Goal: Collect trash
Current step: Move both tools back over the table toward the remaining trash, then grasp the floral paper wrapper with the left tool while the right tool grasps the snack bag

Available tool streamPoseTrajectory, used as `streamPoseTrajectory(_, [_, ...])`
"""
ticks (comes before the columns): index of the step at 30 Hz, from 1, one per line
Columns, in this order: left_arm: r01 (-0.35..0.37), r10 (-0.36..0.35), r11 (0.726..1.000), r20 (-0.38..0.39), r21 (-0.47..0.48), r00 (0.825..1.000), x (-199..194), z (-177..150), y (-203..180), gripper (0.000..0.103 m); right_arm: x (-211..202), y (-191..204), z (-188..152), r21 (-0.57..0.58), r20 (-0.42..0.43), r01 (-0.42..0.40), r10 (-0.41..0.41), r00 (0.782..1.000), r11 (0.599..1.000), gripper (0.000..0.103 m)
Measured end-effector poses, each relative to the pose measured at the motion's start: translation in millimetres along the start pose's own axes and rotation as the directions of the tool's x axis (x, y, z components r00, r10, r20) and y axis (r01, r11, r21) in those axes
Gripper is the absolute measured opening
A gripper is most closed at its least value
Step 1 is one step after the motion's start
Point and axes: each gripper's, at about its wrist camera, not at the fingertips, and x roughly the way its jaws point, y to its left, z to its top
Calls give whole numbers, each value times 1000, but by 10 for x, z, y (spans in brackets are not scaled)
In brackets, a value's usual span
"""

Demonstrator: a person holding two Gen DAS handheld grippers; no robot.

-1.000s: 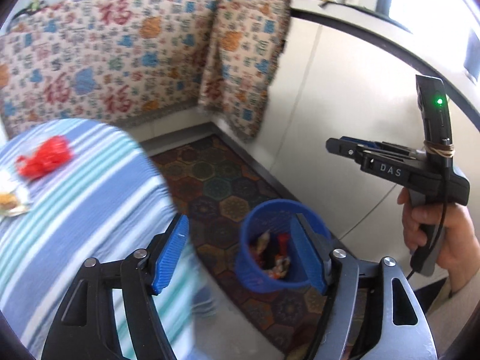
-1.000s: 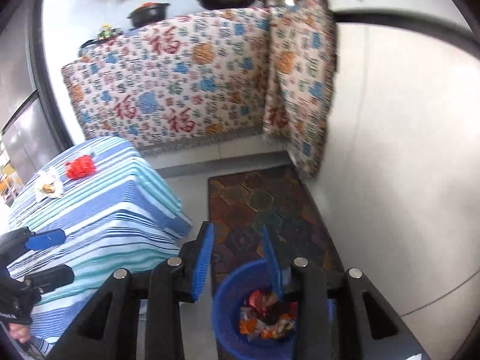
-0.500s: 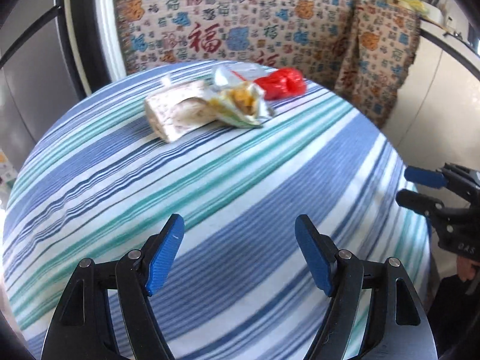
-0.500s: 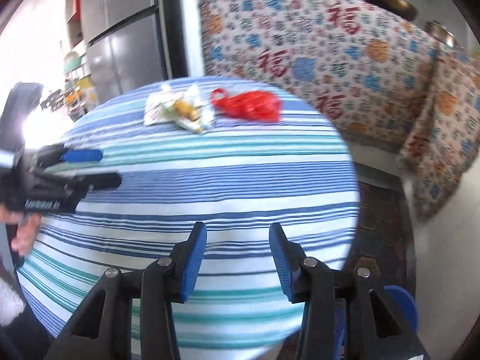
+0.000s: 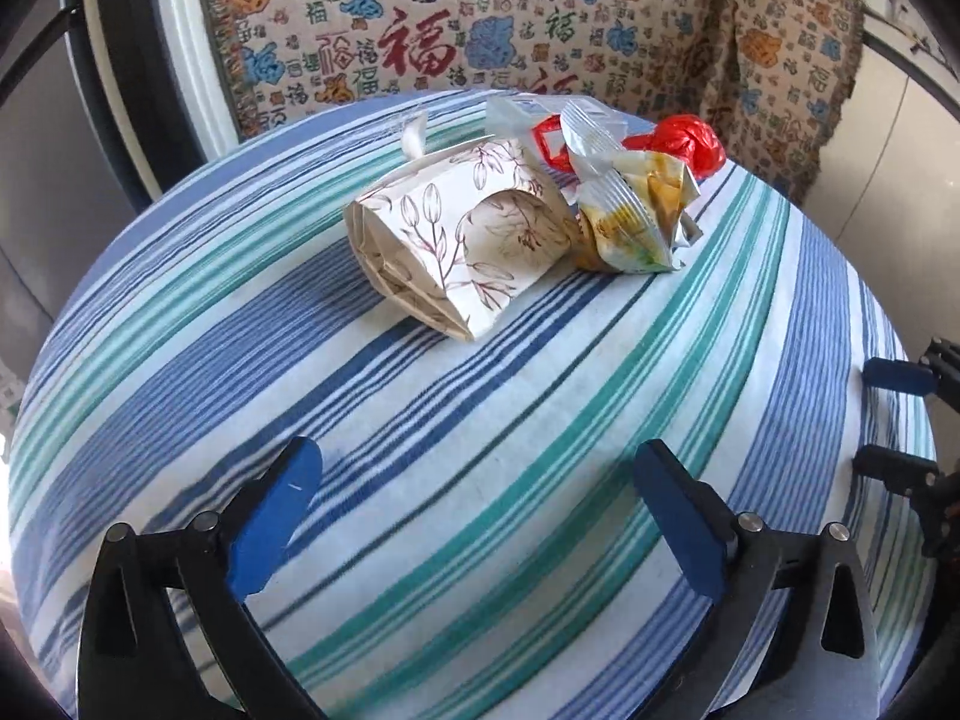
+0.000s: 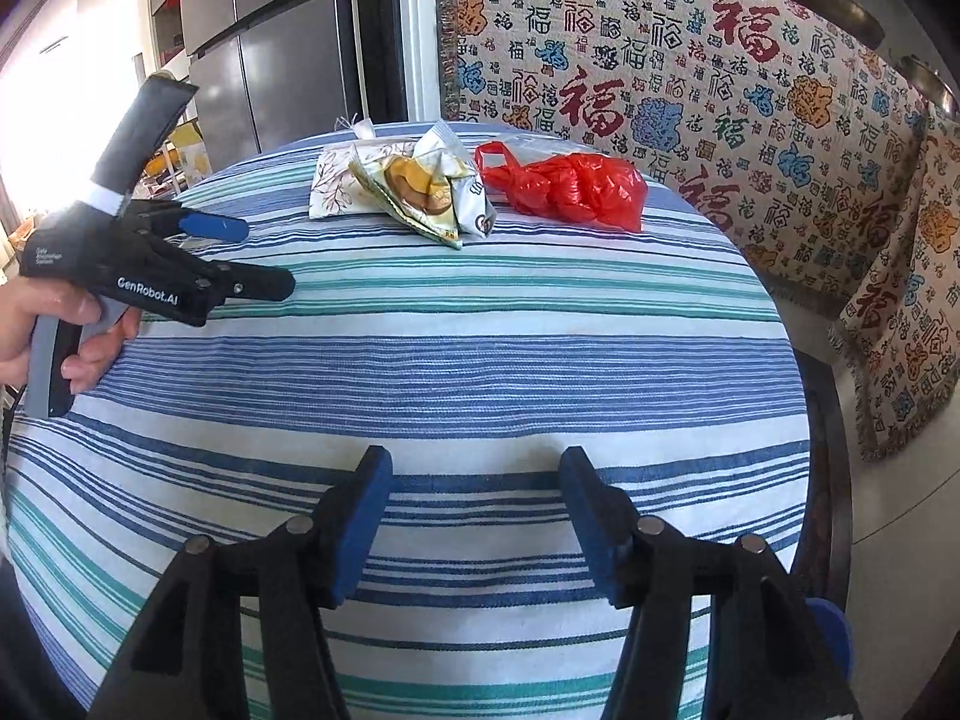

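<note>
Three pieces of trash are bunched at the far side of the striped tablecloth (image 5: 540,480): a folded flowery paper bag (image 5: 456,240), a crinkly snack wrapper (image 5: 630,222) and a red plastic bag (image 6: 564,186), all judged light, soft and easily squashed, so a bunched fold is best pinched. Nothing is held by the left gripper (image 5: 474,498), whose jaws have just been opened wide, or by the right gripper (image 6: 474,516), just opened about halfway. Plenty of bare cloth is left in front, but the table edge drops off close on the right.

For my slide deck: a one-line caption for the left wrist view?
Open left claw hovers over striped tablecloth, facing floral paper box, snack wrapper, red bag.
</note>
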Motion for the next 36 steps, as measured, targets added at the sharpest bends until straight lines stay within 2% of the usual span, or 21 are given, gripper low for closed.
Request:
streamPoseTrajectory(3, [56,-55,995,-5,82,998,113,151,39,103,11,-2,-7,-5,10,1,-1,1000,1000,61])
streamPoseTrajectory(7, [133,-132,973,-18,190,991,240,341,114,103,6,-2,-17,-7,22,2,-2,1000,1000,61])
streamPoseTrajectory(13, [156,-155,964,-19,215,988,411,582,180,103,-4,-17,-42,-13,42,0,0,999,1000,61])
streamPoseTrajectory(17, [141,-141,968,-12,207,990,500,705,184,102,8,-12,-31,-13,43,2,-1,999,1000,62])
streamPoseTrajectory(18, [141,-143,967,-8,211,990,499,706,171,100,11,-7,-24,-13,42,0,1,999,1000,62])
streamPoseTrajectory(19, [152,-157,963,1,221,988,476,701,154,89,16,-11,-17,-15,40,-3,3,999,1000,63])
streamPoseTrajectory(20, [162,-170,959,16,234,985,436,689,132,70,23,-15,-6,-19,36,-6,6,999,1000,63])
streamPoseTrajectory(21, [154,-166,959,30,237,986,403,676,117,70,33,-17,9,-21,30,-10,10,999,1000,63])
streamPoseTrajectory(25, [106,-115,979,40,173,993,293,520,124,68,69,-48,75,-39,-5,-27,27,1000,999,67])
streamPoseTrajectory(29, [19,-20,1000,32,24,999,56,186,223,68,226,-46,248,-53,-30,-49,47,998,997,78])
streamPoseTrajectory(33, [-52,51,997,-9,-59,999,-187,-124,210,68,533,58,618,-74,-57,-68,63,996,995,82])
streamPoseTrajectory(36, [-96,96,988,-9,-120,995,-326,-327,154,68,799,152,922,-80,-63,-69,64,996,994,84])
